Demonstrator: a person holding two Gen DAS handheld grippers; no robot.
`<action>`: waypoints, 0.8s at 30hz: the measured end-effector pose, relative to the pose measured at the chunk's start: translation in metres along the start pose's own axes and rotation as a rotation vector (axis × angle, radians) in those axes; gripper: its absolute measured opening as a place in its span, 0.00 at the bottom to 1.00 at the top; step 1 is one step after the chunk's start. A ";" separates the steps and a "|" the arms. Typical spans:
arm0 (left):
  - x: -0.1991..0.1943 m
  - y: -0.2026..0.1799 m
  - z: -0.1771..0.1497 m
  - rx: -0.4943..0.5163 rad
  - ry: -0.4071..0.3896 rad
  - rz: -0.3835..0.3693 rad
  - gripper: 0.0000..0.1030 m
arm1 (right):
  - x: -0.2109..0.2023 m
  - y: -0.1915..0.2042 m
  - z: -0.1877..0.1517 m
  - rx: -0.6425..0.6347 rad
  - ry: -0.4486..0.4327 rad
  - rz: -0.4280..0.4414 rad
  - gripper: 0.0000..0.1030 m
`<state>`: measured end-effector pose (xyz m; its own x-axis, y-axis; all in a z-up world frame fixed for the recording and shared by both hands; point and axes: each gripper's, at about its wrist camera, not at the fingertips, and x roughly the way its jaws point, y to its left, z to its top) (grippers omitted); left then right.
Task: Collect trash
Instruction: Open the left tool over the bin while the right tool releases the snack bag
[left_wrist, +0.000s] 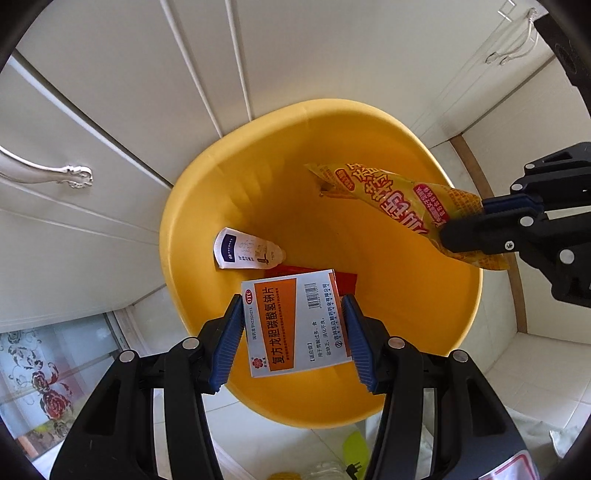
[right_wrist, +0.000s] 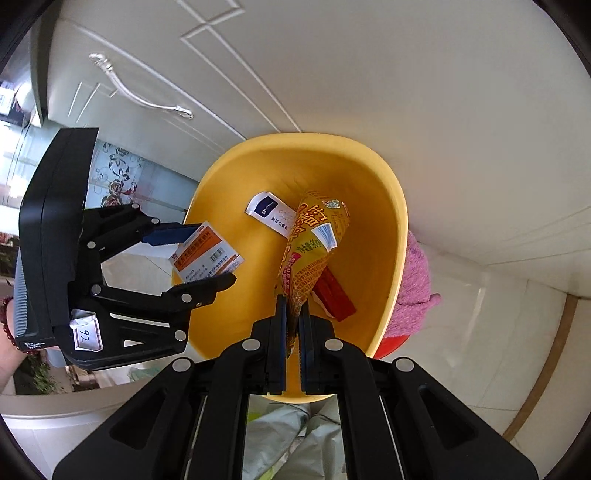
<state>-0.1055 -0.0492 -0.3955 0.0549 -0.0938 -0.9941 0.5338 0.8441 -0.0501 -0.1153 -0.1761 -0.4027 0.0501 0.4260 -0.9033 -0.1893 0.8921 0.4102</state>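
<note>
Room: cream panelled cabinet doors (left_wrist: 122, 122) with curved silver metal handles (left_wrist: 48, 173) behind, pale glossy floor tiles (right_wrist: 480, 332) below
Bin: round yellow plastic waste bin (left_wrist: 369, 122) standing on the floor just beside the cabinet, seen from above in both views
Left gripper (left_wrist: 293, 325): black two-finger tongs with blue ribbed pads, pointing straight down over the near side of the bin's mouth
Left grip: pads clamped on the two sides of a flat white and orange cardboard medicine box (left_wrist: 295, 325) with a barcode and printed Chinese text; the box hangs above the bin's inside
Right gripper (right_wrist: 292, 328): same black tongs, tilted steeply down over the bin's rim
Right grip: fingers pressed together on the tail of a long yellow plastic snack wrapper (right_wrist: 314, 251) with red lettering; the rest of the wrapper reaches forward over the bin's inside
Inside the bin: white and dark blue tapered paper sachet (left_wrist: 247, 249) on the bottom, red flat packet (right_wrist: 334, 299) beside it, partly hidden under the held box in the left view
Beside the bin: pink fuzzy cloth (right_wrist: 413, 284) against the bin's outer wall, over something red
Person: a wrist with a dark red bead bracelet (right_wrist: 7, 321) at the far left edge of the right view, behind the left gripper's body
Near edge: crumpled pale plastic bags (right_wrist: 295, 435) on the floor under the grippers
</note>
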 end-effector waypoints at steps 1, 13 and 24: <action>0.000 0.000 0.000 -0.003 0.000 -0.005 0.51 | 0.000 -0.001 0.000 0.003 0.000 0.004 0.06; 0.003 0.010 -0.001 -0.037 -0.005 -0.051 0.62 | 0.003 -0.006 0.013 0.060 -0.021 0.036 0.24; -0.005 0.005 -0.002 -0.054 -0.043 -0.078 0.77 | -0.013 -0.006 0.010 0.077 -0.053 0.043 0.34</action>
<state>-0.1050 -0.0429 -0.3905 0.0519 -0.1816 -0.9820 0.4913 0.8607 -0.1332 -0.1048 -0.1856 -0.3920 0.0961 0.4694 -0.8777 -0.1166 0.8810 0.4584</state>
